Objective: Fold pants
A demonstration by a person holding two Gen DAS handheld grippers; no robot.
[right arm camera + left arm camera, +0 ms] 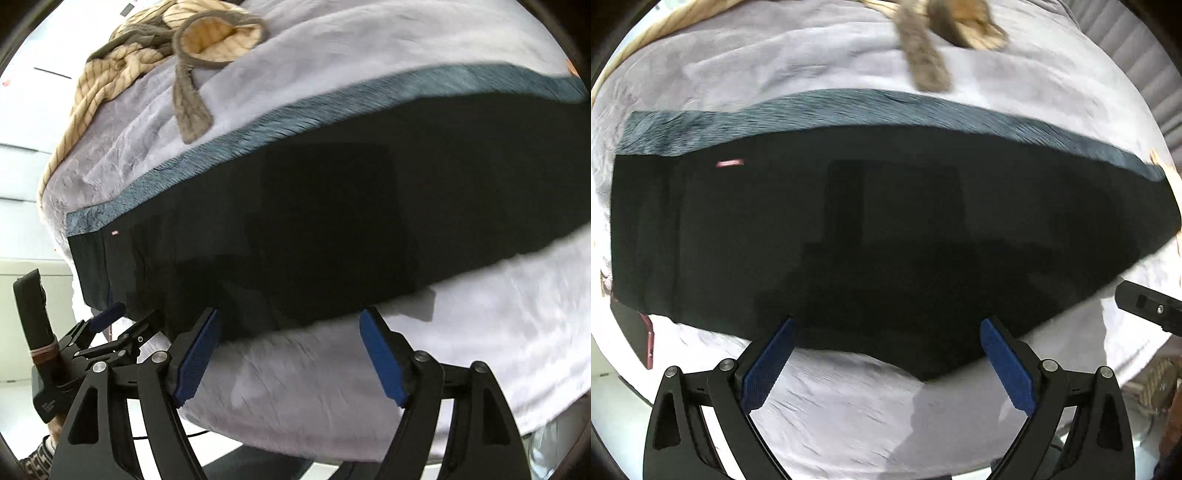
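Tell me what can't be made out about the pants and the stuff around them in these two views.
- Black pants: right end cut off by the left wrist view's edge; folds and layers lost in darkness.
- Small pink label: too small and blurred to read.
- Striped garment: bunched, blurred; type unclear.
- Red-edged object: mostly hidden under the bedding.

One pair of black pants, one bed, one striped garment, two hand-held grippers: left, right.
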